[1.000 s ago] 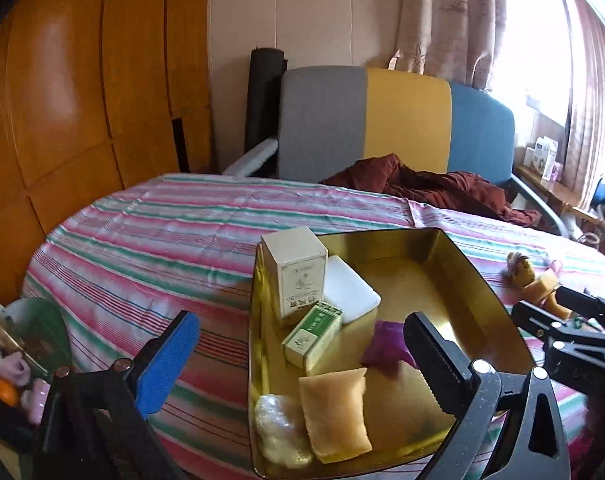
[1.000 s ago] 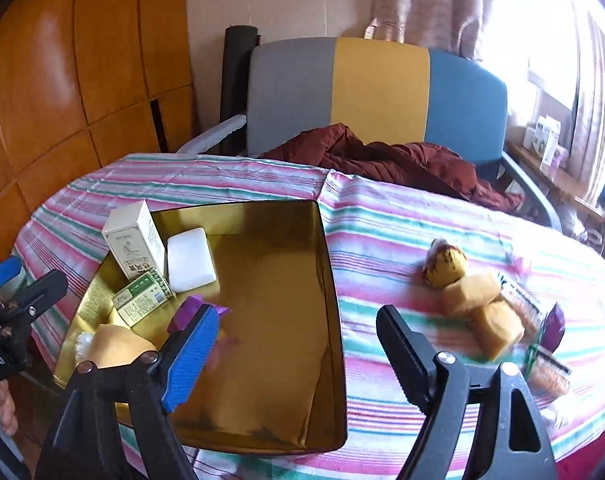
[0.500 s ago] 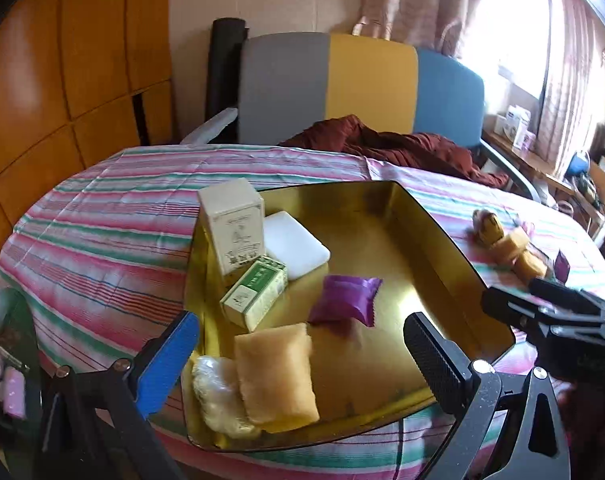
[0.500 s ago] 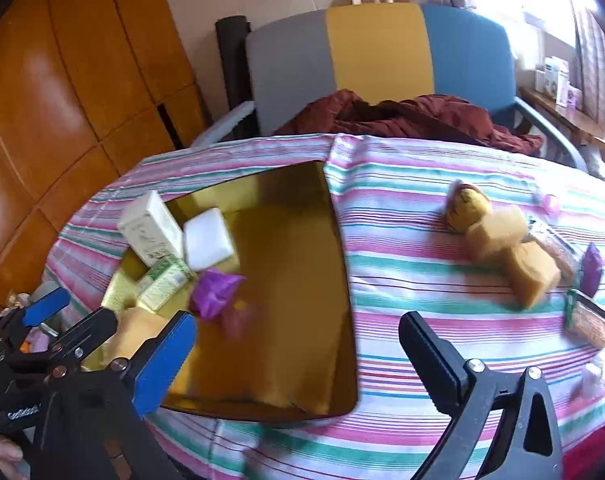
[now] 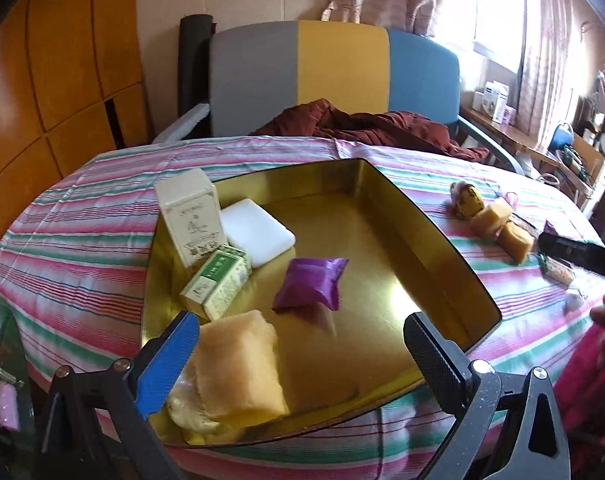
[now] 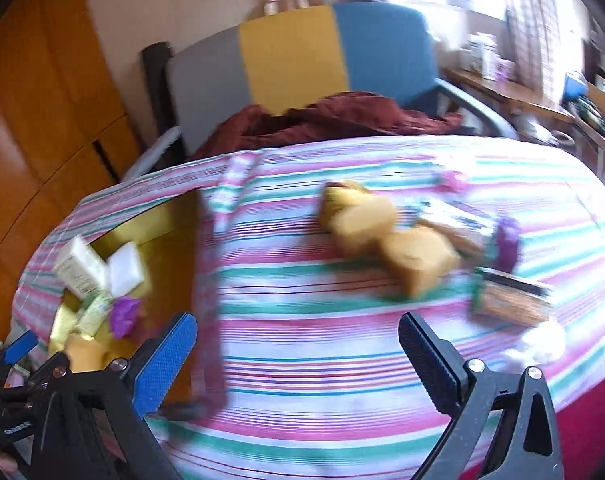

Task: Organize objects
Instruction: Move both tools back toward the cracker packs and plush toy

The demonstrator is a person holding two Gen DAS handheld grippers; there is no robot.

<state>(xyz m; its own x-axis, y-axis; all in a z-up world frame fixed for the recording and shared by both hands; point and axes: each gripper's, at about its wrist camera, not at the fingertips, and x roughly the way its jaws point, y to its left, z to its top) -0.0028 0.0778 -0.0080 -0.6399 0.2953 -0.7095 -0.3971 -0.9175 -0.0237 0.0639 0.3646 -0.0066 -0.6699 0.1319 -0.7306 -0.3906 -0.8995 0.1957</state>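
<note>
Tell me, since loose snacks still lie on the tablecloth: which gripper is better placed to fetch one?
Right, probably. The right gripper faces the loose snacks with its fingers spread and nothing held, while the left gripper hangs over the gold tray.

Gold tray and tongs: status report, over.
Left tongs open, empty. Right tongs open, empty. Gold tray holds purple packet. Loose snacks on tablecloth.

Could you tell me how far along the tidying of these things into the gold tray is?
Done: two boxes, a white block, the purple packet and the wrapped buns lie in the gold tray. In hand: nothing; both hand-held grippers, left and right, are open. Left: the buns and packets on the striped cloth.
</note>
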